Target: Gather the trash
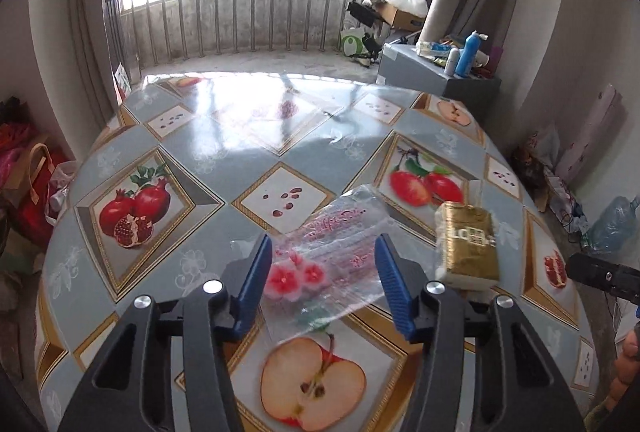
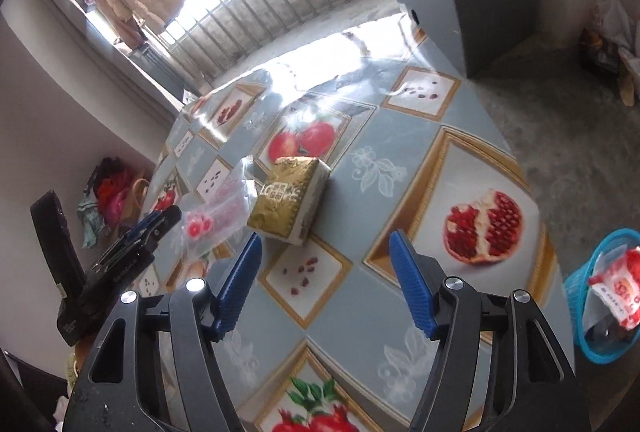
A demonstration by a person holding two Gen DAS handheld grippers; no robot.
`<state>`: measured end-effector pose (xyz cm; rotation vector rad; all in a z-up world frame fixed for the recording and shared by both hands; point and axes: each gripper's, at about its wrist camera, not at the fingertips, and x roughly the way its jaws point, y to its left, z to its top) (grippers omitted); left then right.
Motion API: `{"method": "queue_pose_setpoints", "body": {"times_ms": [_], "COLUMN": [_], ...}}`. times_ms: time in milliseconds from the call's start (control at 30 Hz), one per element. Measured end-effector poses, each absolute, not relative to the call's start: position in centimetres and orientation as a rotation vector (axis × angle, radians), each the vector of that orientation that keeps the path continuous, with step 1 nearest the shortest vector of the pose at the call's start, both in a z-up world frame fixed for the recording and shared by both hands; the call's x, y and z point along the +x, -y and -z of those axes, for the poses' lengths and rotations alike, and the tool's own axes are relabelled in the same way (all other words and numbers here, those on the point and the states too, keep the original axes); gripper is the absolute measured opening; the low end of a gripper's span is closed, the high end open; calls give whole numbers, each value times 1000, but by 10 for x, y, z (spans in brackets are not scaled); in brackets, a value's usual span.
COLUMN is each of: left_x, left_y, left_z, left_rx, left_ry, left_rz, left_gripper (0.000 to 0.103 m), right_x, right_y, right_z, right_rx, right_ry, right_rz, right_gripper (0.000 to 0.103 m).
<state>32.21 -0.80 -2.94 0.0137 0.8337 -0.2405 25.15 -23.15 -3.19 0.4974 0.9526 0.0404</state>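
Clear plastic wrapper (image 1: 320, 256) printed with pink flowers lies flat on the fruit-patterned tabletop (image 1: 208, 152), framed between the blue pads of my left tool (image 1: 324, 264), whose jaws stand apart above it without pressing on it. At about two o'clock from the wrapper, just beside it, sits a gold tissue pack (image 1: 468, 244). My right tool (image 2: 324, 264) hangs open over bare tabletop, with the pack ahead at eleven o'clock. Off the tabletop edge at three o'clock stands a blue basket (image 2: 580, 280) holding a red-and-white packet (image 2: 618, 288).
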Motion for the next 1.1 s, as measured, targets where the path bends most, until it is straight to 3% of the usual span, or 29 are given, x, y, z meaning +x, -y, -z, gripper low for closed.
{"method": "queue_pose_setpoints", "body": {"times_ms": [267,367,433,500,1100], "left_x": [360,356,349,337,146], "left_y": [17,23,27,32,28], "left_z": [67,68,67,66,64], "left_rx": [35,84,83,92,-24], "left_ry": [-902,-882,-892,-909,-966], "left_rz": [220,225,253,280,454], "left_gripper": [24,20,20,18,19], "right_x": [326,335,334,330,140], "right_y": [206,194,192,194,205], "right_z": [57,63,61,59,56], "right_rx": [425,372,343,355,351], "right_ry": [-1056,-1086,-1088,-1104,-1075], "right_rz": [-19,-48,-65,-74,-51], "right_gripper": [64,61,48,46,46]}}
